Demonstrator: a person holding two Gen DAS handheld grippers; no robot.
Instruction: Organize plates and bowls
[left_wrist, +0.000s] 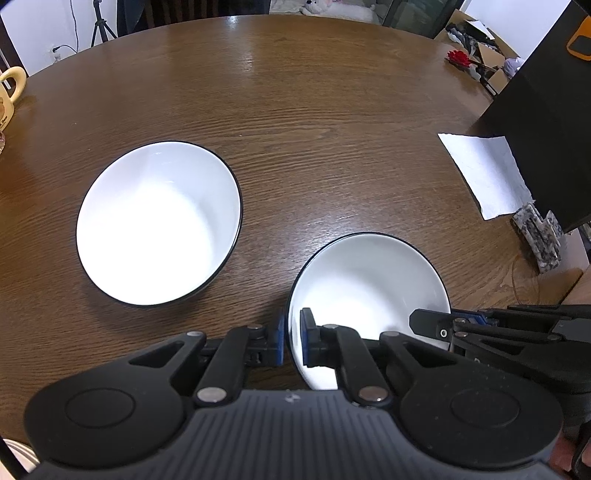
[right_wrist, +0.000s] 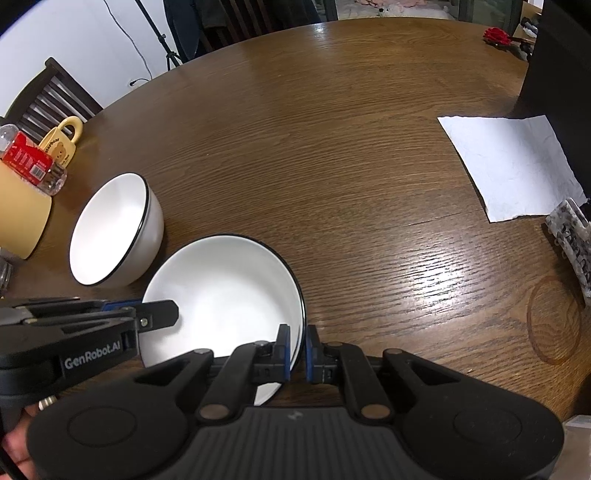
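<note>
From the left wrist camera, the left gripper is clamped on the near left rim of a white plate with a thin black edge. One blue pad is outside the rim and one is inside. The right gripper reaches in from the right and pinches the plate's right rim. A white bowl sits on the brown table, to the left of the plate and a bit farther away, not touching it. A white sheet of paper lies far right, beside a black box. A yellow mug stands at the far left edge.

From the right wrist camera, the right gripper squeezes the plate's near right rim. The left gripper comes in from the left and grips the left rim. The bowl is just beside the plate on its far left. The mug stands farther left. The paper lies far right.
</note>
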